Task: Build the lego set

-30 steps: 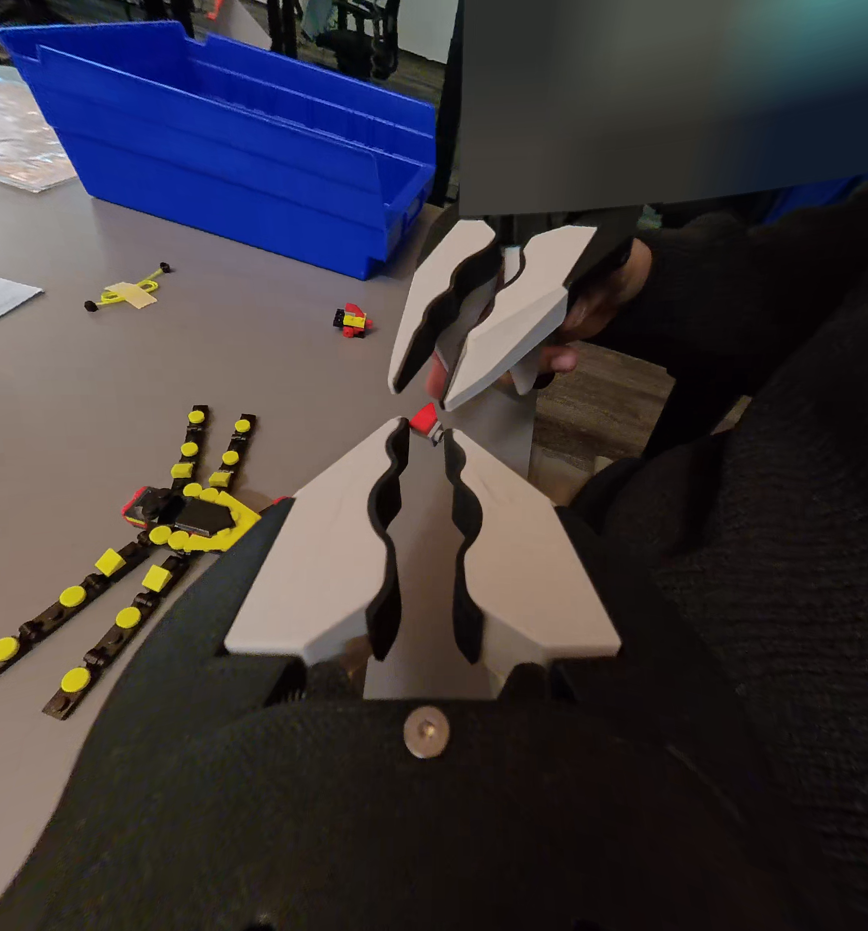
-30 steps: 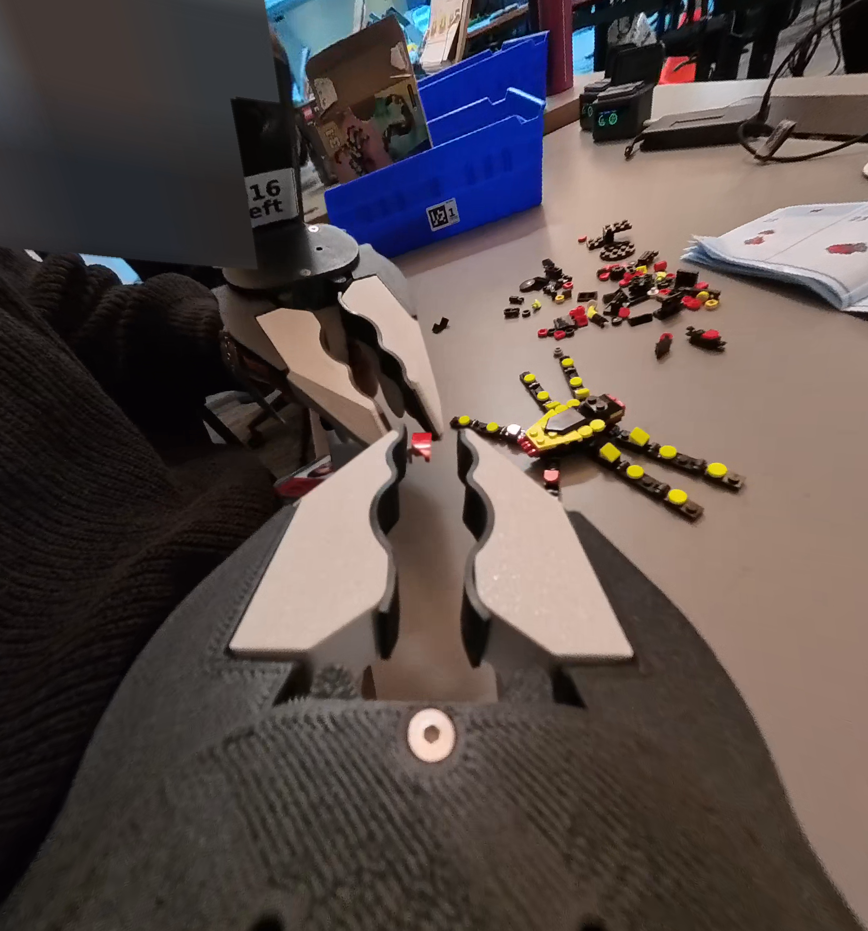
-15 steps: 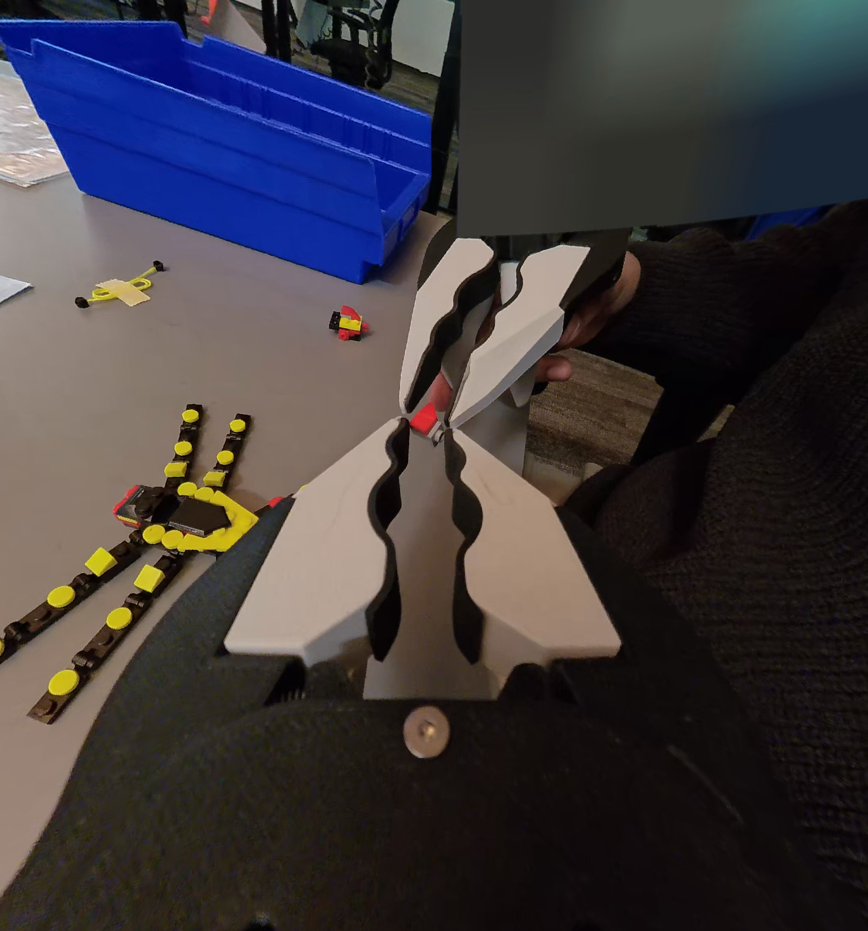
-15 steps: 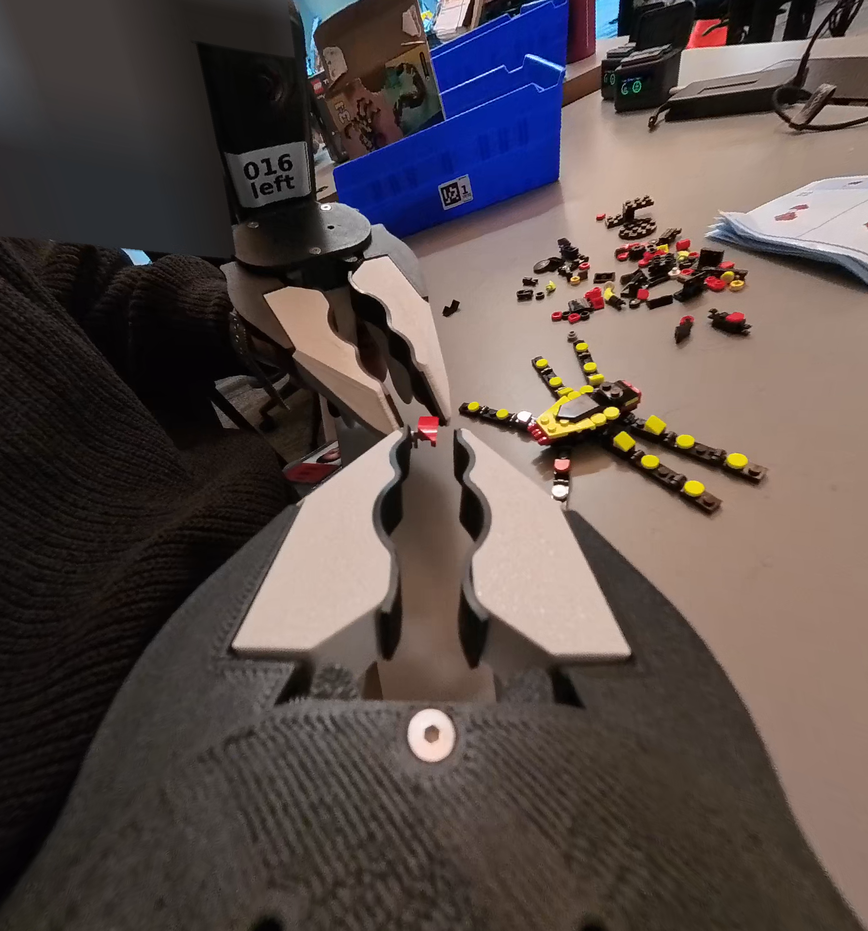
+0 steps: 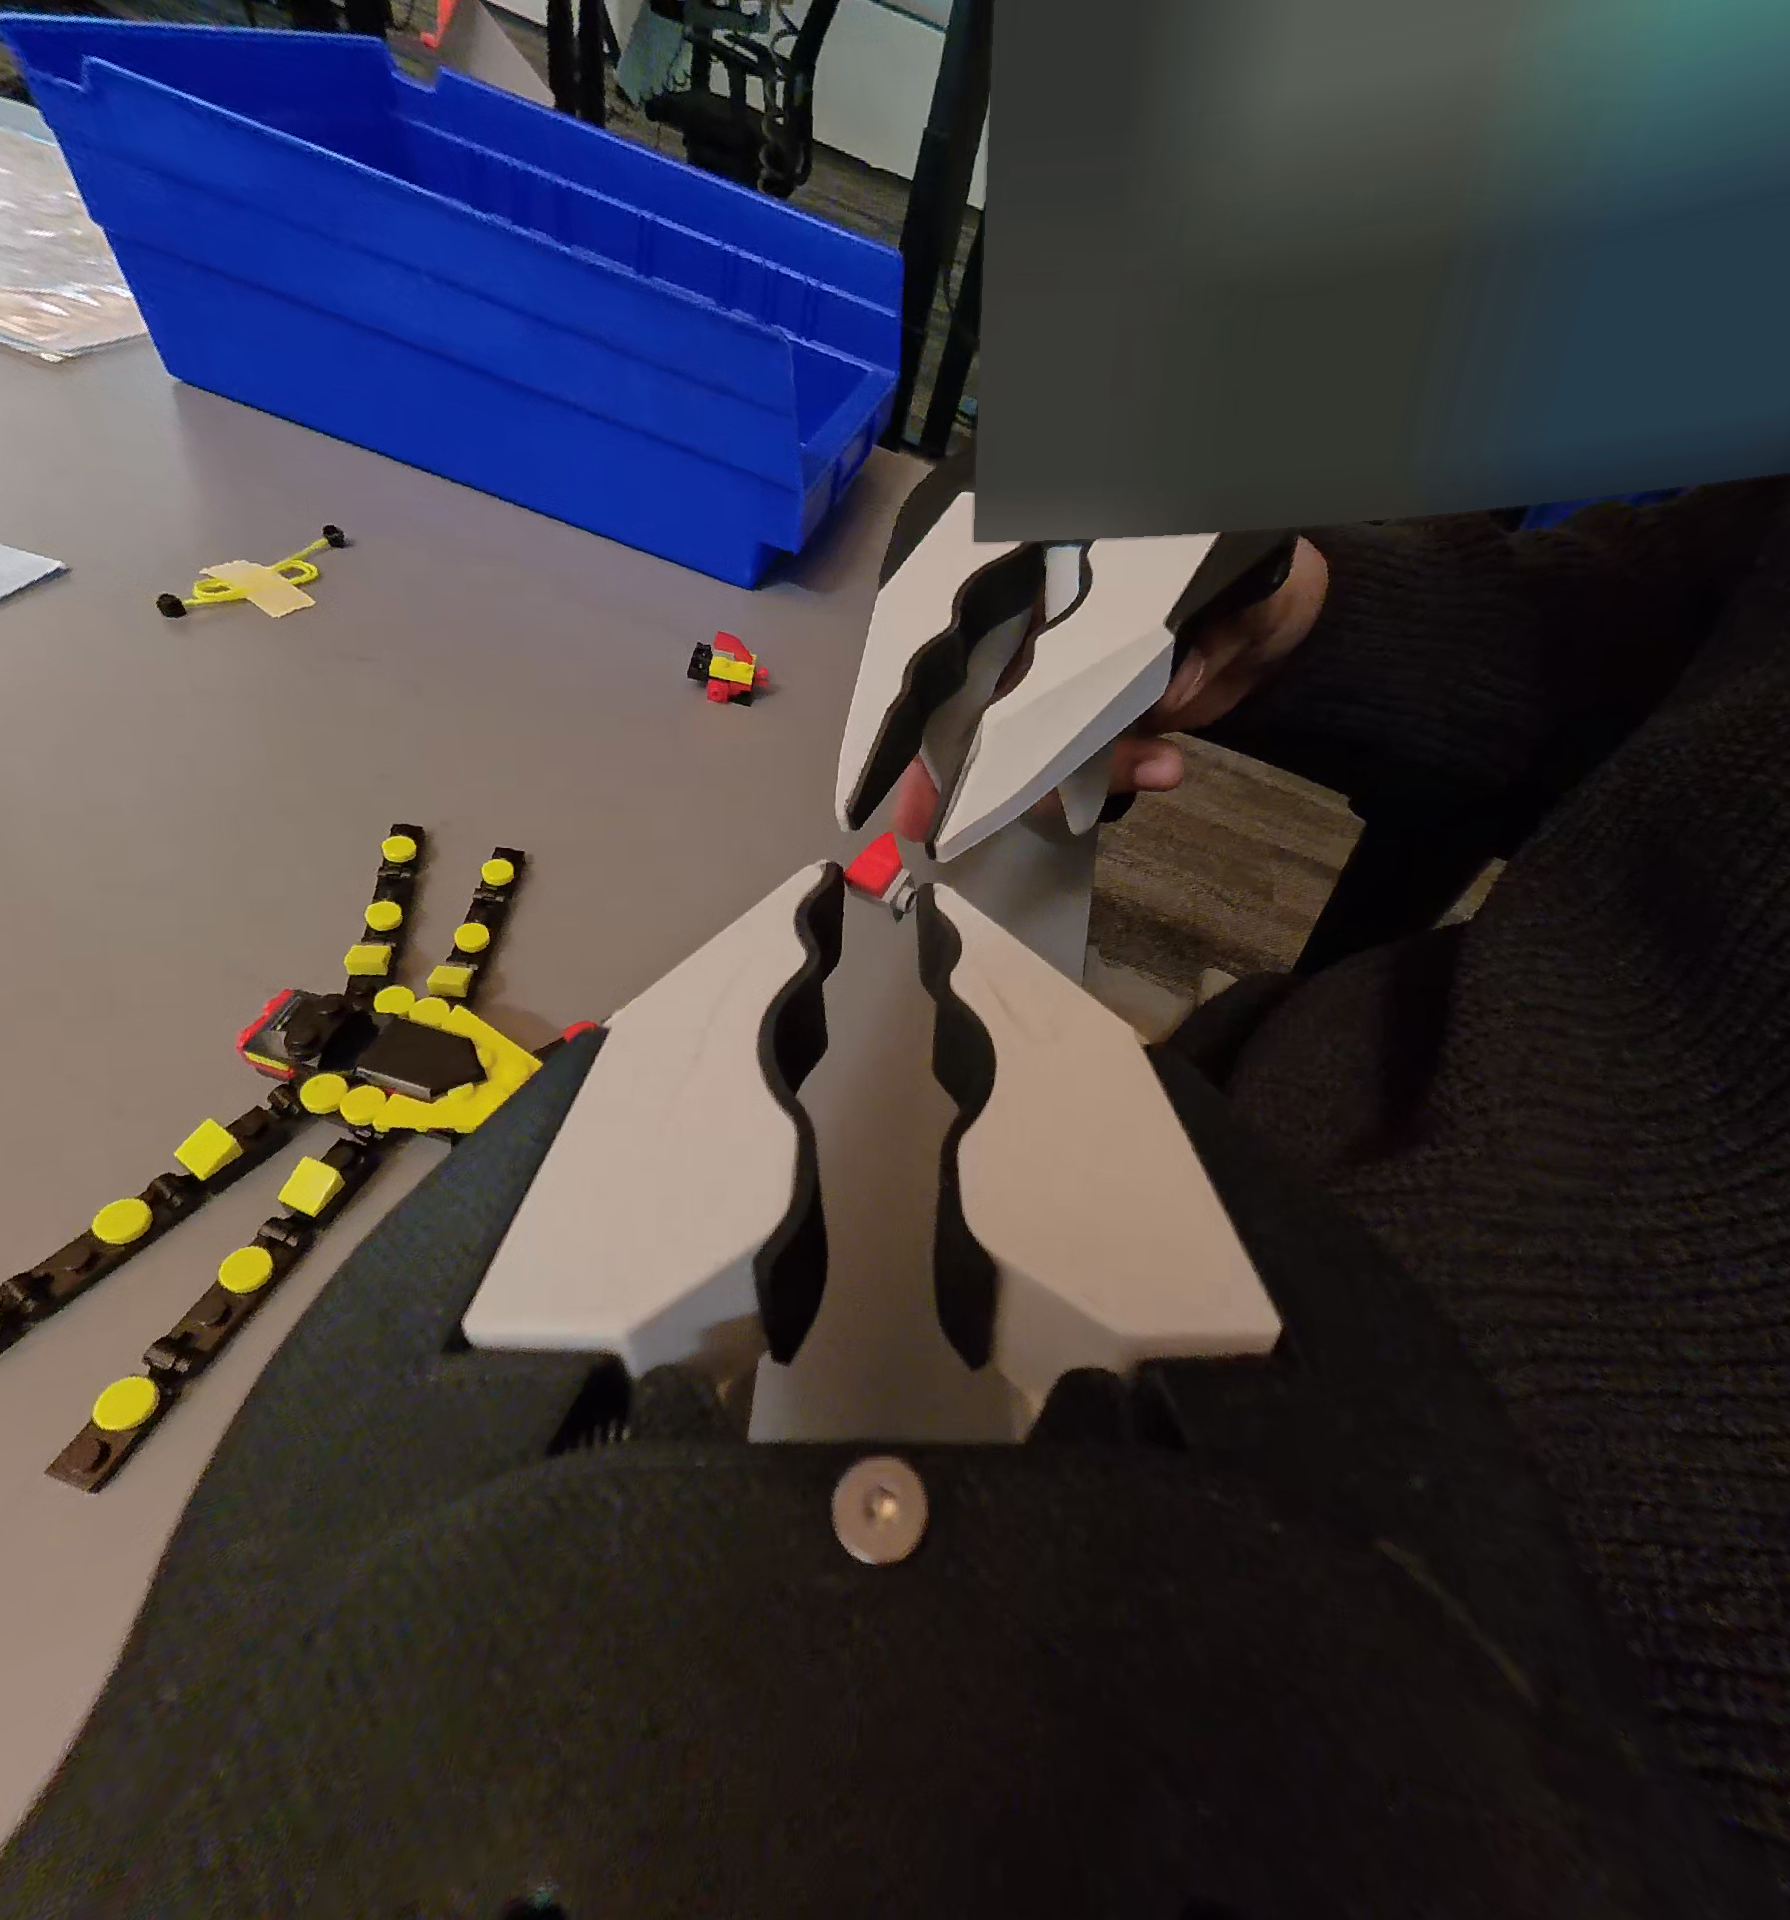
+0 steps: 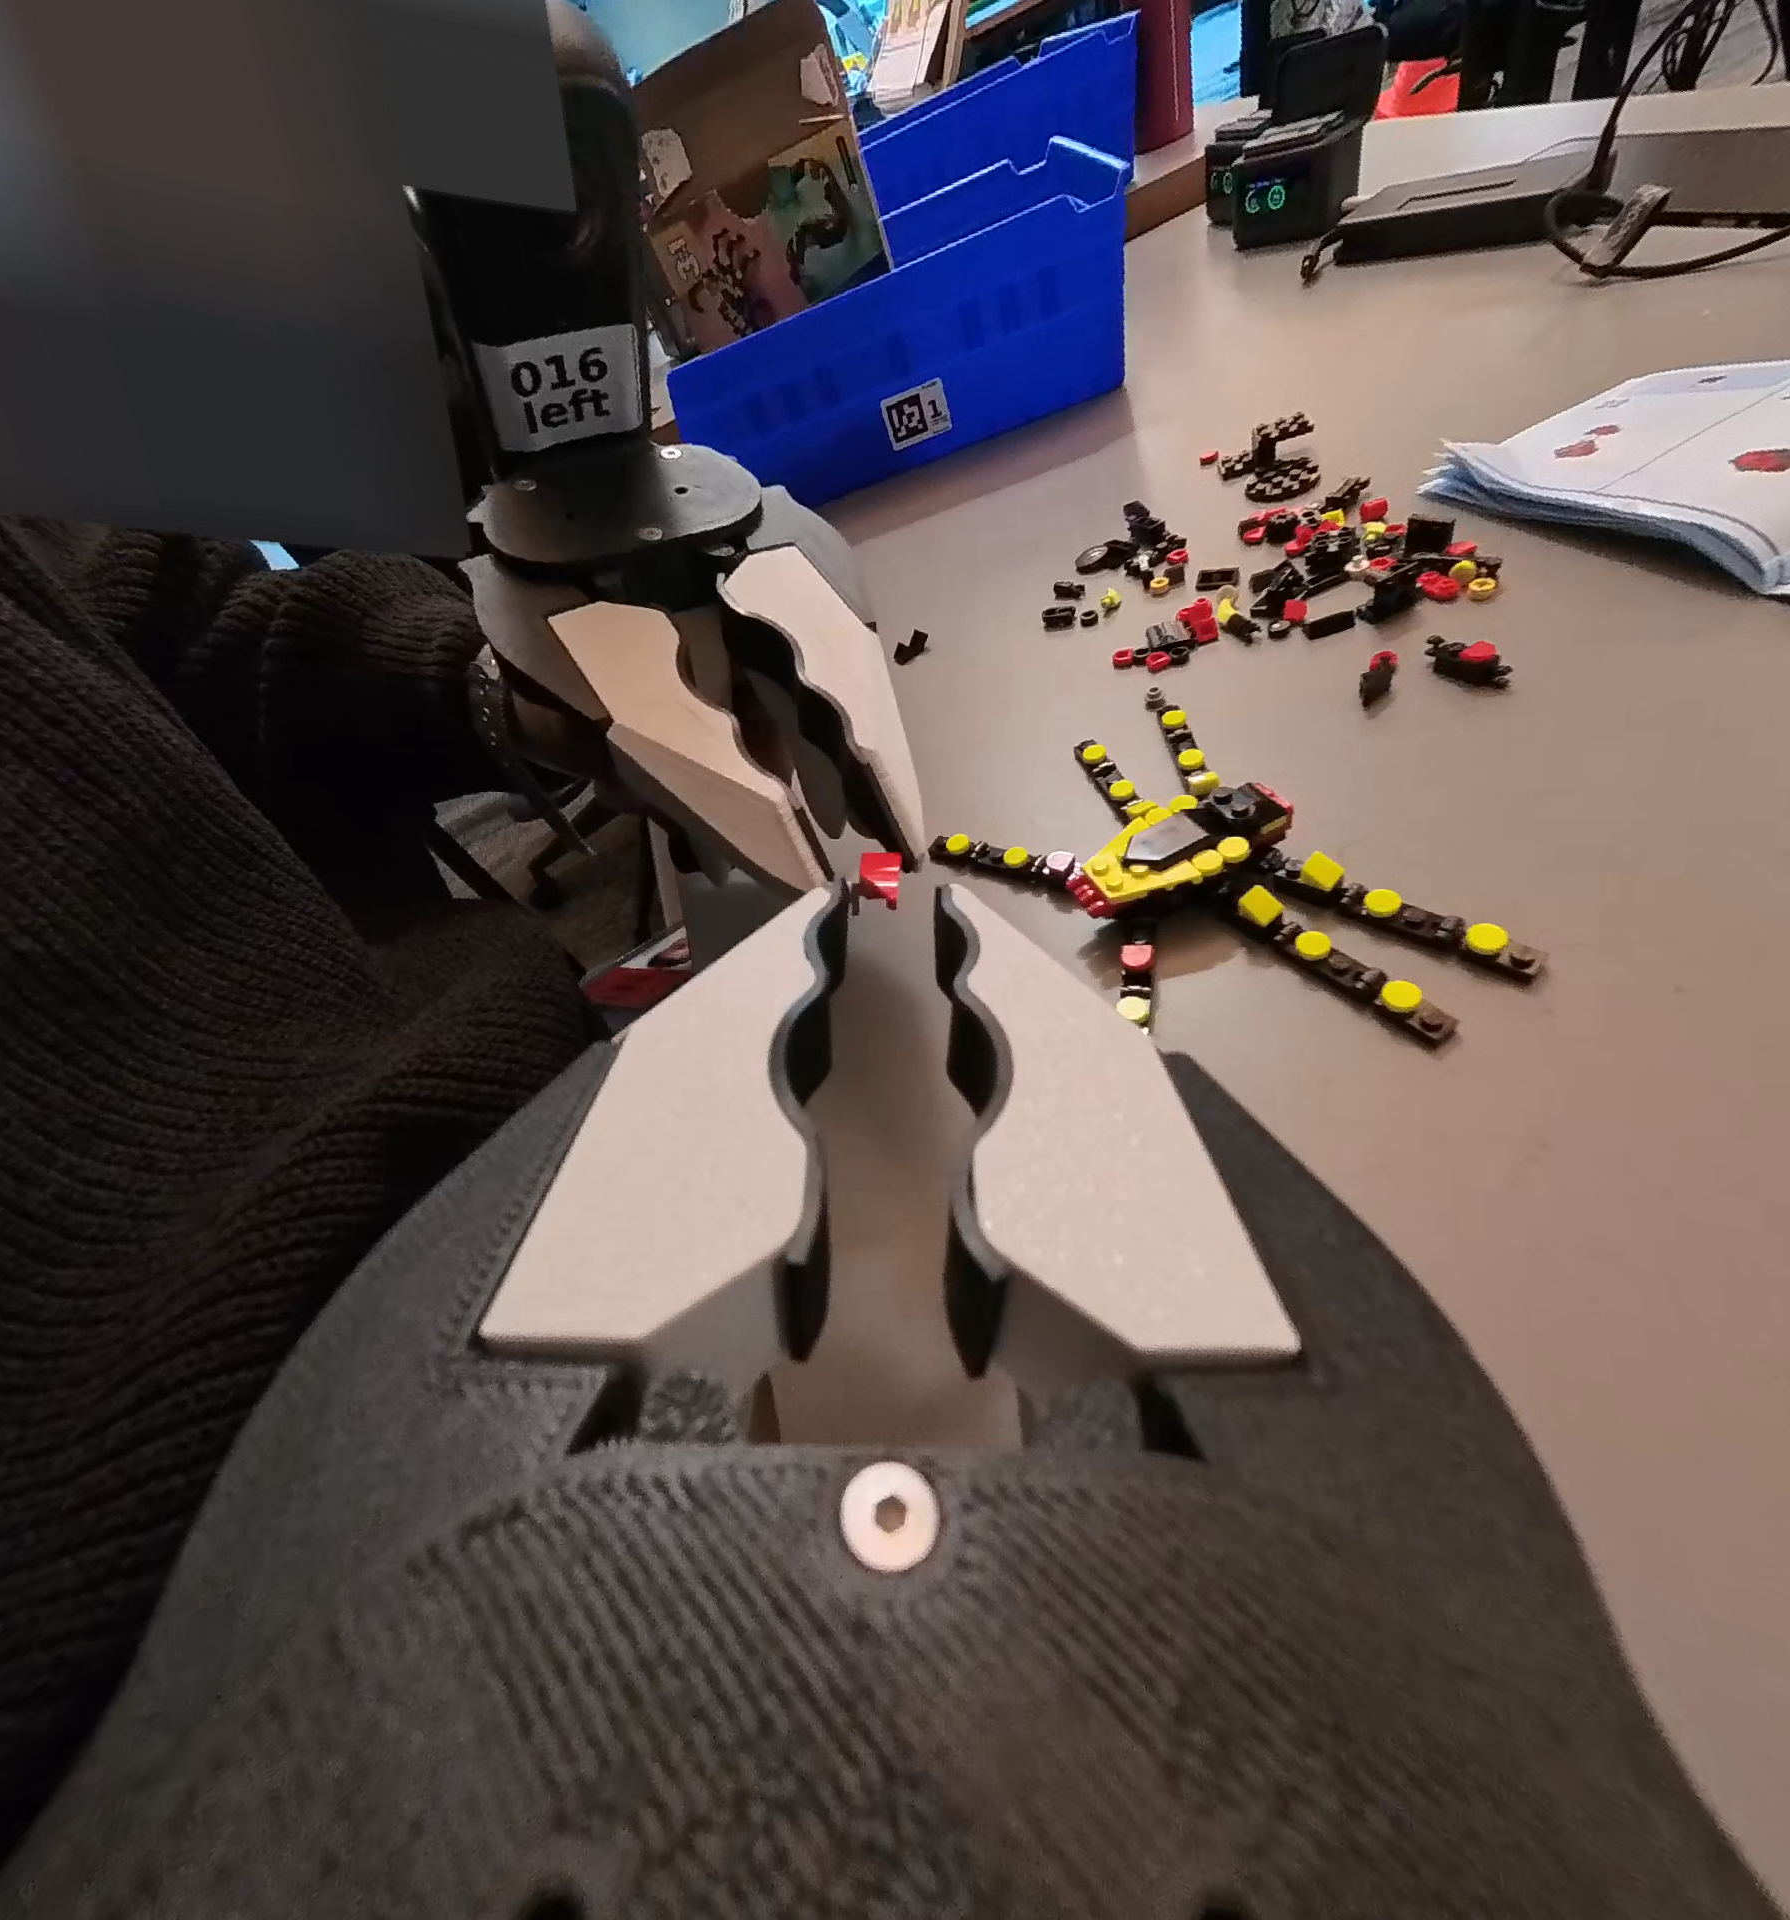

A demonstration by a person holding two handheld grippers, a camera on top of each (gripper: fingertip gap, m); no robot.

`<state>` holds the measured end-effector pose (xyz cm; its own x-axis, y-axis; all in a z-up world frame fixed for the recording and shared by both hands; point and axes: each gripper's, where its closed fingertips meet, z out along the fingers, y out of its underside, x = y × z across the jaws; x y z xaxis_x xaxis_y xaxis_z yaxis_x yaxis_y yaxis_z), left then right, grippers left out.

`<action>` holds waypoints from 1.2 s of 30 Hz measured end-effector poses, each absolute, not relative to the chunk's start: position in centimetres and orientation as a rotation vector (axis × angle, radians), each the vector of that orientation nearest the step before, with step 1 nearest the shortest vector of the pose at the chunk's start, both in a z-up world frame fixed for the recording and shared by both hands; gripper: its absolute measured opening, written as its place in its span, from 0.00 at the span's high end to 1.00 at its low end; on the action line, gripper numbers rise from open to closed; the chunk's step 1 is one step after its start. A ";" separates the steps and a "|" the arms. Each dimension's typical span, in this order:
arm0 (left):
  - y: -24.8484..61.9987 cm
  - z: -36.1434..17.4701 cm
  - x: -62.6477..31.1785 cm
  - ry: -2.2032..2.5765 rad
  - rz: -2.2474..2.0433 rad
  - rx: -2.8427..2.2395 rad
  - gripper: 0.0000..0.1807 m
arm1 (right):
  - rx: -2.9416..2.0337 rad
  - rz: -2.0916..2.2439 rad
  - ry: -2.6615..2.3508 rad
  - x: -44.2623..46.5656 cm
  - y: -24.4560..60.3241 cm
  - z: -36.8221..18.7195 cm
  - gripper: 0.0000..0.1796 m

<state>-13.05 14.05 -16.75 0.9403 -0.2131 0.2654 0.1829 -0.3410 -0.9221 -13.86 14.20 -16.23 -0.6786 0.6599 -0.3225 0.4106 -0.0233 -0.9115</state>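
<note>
My left gripper (image 5: 875,888) is shut on a small red piece (image 5: 875,864) with a grey stud, held in the air beside the table's near edge. My right gripper (image 6: 888,896) meets it tip to tip, jaws a narrow gap apart with nothing gripped; it also shows in the left wrist view (image 5: 893,836). In the right wrist view the red piece (image 6: 880,873) sits at the left gripper's (image 6: 865,868) tips. The yellow and black spider model (image 6: 1182,852) lies flat on the table (image 6: 1493,1247); it also shows in the left wrist view (image 5: 392,1070).
A pile of loose black, red and yellow pieces (image 6: 1306,582) lies behind the model, with an instruction booklet (image 6: 1680,468) to its right. A blue bin (image 5: 475,312) stands at the back. A small red and yellow sub-build (image 5: 727,670) and a taped yellow string (image 5: 247,592) lie nearby. Both grippers' tips are close together, under 4 cm apart.
The two grippers have stayed tip to tip around the red piece with only small shifts. The left gripper keeps hold of it.
</note>
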 end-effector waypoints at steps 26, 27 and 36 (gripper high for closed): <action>17.3 -16.4 -11.3 0.163 -0.492 -1.862 0.94 | -1.360 1.708 -1.797 -11.7 18.2 -16.0 0.92; 17.4 -16.4 -11.2 0.172 -0.499 -1.861 0.94 | -1.359 1.706 -1.789 -11.6 18.3 -16.0 0.92; 18.2 -16.5 -9.6 0.257 -0.559 -1.866 0.94 | -1.376 1.681 -1.776 -10.4 18.4 -16.1 0.93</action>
<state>-9.60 18.15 -16.50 0.8642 -0.4346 0.2534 0.0910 -0.3604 -0.9284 -10.37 18.36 -16.14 -0.4762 0.8011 -0.3626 0.4061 -0.1654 -0.8987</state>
